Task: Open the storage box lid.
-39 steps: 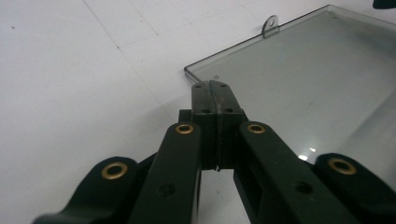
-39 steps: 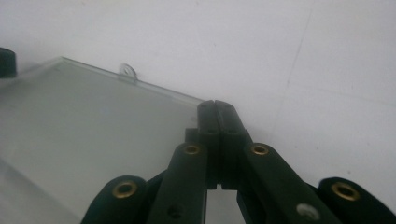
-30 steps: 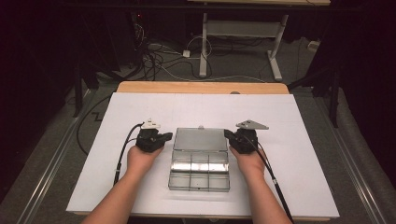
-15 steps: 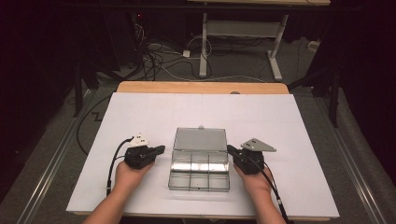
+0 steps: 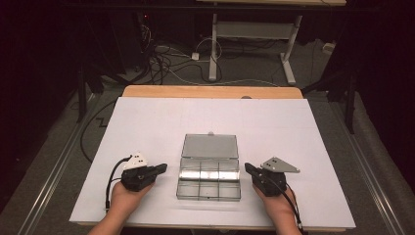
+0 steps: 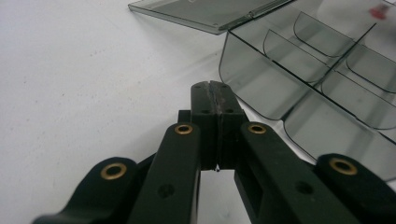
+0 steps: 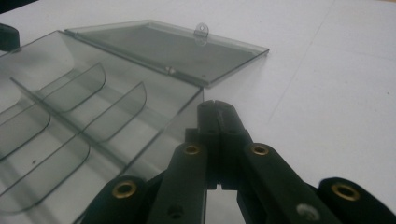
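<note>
The clear compartment box (image 5: 209, 183) sits low in the frame's centre, its lid (image 5: 210, 146) flung flat behind it. Left gripper (image 5: 159, 169) and right gripper (image 5: 248, 169) flank it, jaws pressed together and empty, seemingly resting between moves.

Compartment box (image 5: 209, 182): clear smoky plastic, glossy. Table sheet (image 5: 161, 122): white, matt, paper-like. Left gripper (image 6: 215, 93): black matt plastic, brass rivets.

white-topped table (image 5: 161, 122), wooden far edge, clear compartment box (image 5: 209, 178) lying open on it, lid flat behind
</note>
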A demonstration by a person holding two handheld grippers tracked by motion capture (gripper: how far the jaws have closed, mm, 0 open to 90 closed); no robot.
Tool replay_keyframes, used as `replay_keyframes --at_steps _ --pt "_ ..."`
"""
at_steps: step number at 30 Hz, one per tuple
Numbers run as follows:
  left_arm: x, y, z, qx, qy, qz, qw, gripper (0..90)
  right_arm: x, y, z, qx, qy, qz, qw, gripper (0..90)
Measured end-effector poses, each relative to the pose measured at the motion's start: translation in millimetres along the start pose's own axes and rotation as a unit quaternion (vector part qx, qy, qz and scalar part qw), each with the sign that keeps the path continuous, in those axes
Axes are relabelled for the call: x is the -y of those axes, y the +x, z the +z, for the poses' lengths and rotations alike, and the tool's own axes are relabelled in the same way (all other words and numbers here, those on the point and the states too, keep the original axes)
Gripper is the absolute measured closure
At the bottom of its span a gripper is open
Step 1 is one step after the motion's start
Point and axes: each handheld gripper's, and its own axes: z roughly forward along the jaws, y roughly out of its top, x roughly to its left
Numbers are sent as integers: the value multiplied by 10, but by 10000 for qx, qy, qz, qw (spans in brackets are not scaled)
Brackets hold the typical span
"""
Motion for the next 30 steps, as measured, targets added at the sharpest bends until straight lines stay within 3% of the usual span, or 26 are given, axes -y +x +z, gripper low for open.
replay_keyframes --at_steps 3,4,8,11,13,16,18,20,24,30 --pt "40 -2 -51 -18 -23 123 9999 871 59 12 -88 -9 36 -62 10000 900" --pt "55 3 -58 -45 -13 168 9998 833 77 20 -118 -16 44 -78 10000 900" --pt "68 19 -75 -10 -58 157 9999 831 134 53 -187 -29 19 -190 9998 895" --pt "84 4 -79 -25 -98 300 9995 757 194 62 -193 11 -54 -197 9998 849" --pt "84 3 -82 -38 -148 358 9992 711 237 50 -159 -32 34 -179 9998 811" --pt "62 29 -72 -30 -123 260 9996 608 229 43 -159 -72 73 -119 9999 762" --pt "54 35 -72 30 -79 240 9997 582 227 32 -154 -95 75 -98 9999 700" --pt "49 41 -61 -42 -146 344 9993 498 226 20 -150 -140 83 -104 9998 640" --pt "26 66 -54 -73 -172 226 9996 345 223 17 -141 -220 113 -140 9996 491" --pt "24 77 -43 -54 5 210 9998 158 225 6 -153 -317 61 -125 9994 260"
